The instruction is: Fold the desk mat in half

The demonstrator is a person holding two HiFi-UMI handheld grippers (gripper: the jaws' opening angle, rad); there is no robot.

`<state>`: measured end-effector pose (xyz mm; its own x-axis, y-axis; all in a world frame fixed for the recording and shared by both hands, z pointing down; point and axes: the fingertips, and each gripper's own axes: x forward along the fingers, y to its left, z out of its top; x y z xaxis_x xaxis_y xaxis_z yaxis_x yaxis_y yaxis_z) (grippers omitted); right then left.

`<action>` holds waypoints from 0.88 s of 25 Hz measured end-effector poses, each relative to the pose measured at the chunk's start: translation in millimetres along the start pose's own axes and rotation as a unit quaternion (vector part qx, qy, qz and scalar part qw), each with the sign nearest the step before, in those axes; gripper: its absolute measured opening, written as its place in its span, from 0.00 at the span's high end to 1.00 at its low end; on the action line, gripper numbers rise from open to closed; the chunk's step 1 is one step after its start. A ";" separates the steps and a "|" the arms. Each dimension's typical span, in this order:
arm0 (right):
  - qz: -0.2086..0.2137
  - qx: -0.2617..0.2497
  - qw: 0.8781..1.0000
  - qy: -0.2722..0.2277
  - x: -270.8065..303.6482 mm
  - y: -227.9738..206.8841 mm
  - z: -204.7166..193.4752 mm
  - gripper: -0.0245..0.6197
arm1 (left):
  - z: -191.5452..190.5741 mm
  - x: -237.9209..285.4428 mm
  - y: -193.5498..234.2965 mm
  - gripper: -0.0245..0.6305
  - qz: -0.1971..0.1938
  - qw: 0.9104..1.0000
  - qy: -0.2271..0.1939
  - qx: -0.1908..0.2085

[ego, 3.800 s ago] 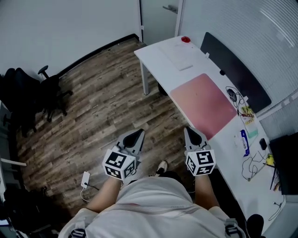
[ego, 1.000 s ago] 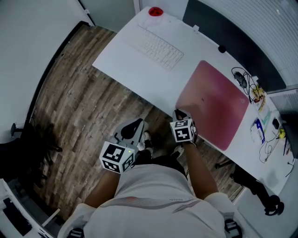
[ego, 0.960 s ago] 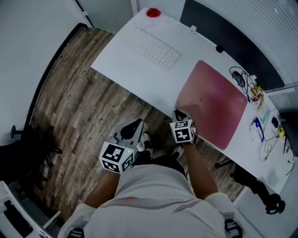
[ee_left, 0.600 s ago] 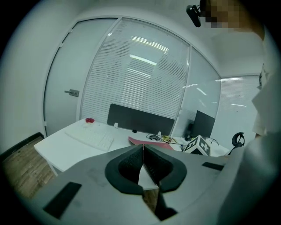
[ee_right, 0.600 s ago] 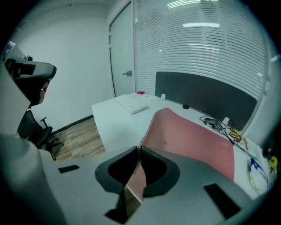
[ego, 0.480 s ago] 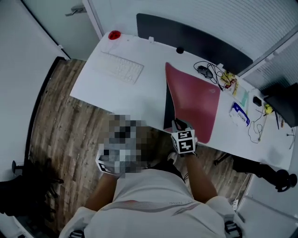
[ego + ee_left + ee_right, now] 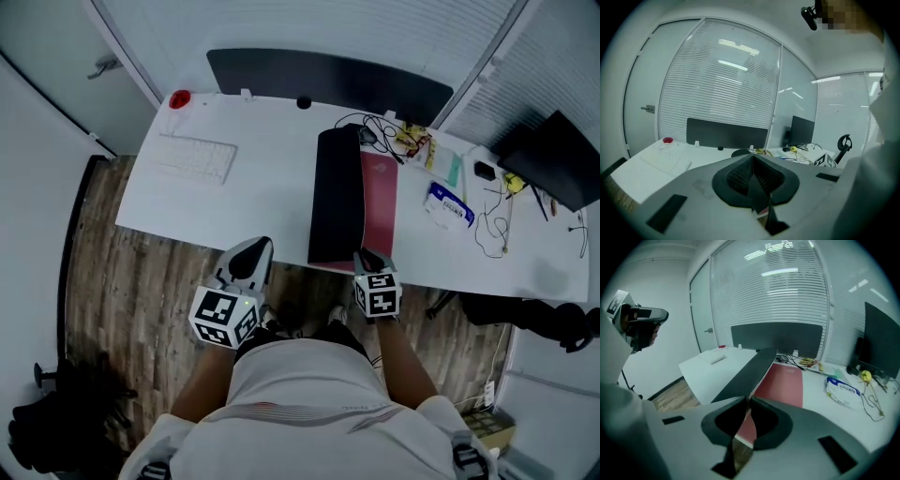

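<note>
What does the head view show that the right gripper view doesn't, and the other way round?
Only the head view: the left claw, hanging off the desk above the wooden floor, and the person's torso.
Only the right gripper view: close up, the right claw pinching the desk mat by its edge, jaws just opened slightly; also the head-worn camera.
Both: the white desk, the keyboard, and the mat half turned over, black underside above pink face.

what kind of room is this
Most likely an office: a long white desk carrying a keyboard and a monitor, with glass partition walls covered by blinds behind it.
</note>
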<state>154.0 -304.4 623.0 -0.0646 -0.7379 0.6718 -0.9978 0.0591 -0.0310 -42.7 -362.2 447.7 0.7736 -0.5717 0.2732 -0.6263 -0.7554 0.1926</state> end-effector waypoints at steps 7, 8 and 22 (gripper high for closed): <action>-0.035 0.056 0.996 0.061 1.8 -61.1 -73.2 0.83 | -2.2 19.2 -38.3 0.94 -0.016 1.000 0.007 0.008; -0.039 0.061 0.995 0.069 1.4 -67.6 -81.5 0.85 | -2.9 20.1 -41.7 0.94 -0.016 1.000 0.009 0.009; -0.022 0.117 0.988 0.096 -7.6 -92.3 -127.6 0.84 | -13.2 23.0 -64.5 0.94 -0.025 0.999 0.021 0.007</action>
<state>248.7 -218.5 715.2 -0.0382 -0.5931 0.8043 -0.9776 -0.1444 -0.1529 14.2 -322.3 454.0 0.7986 -0.5203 0.3026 -0.5859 -0.7871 0.1928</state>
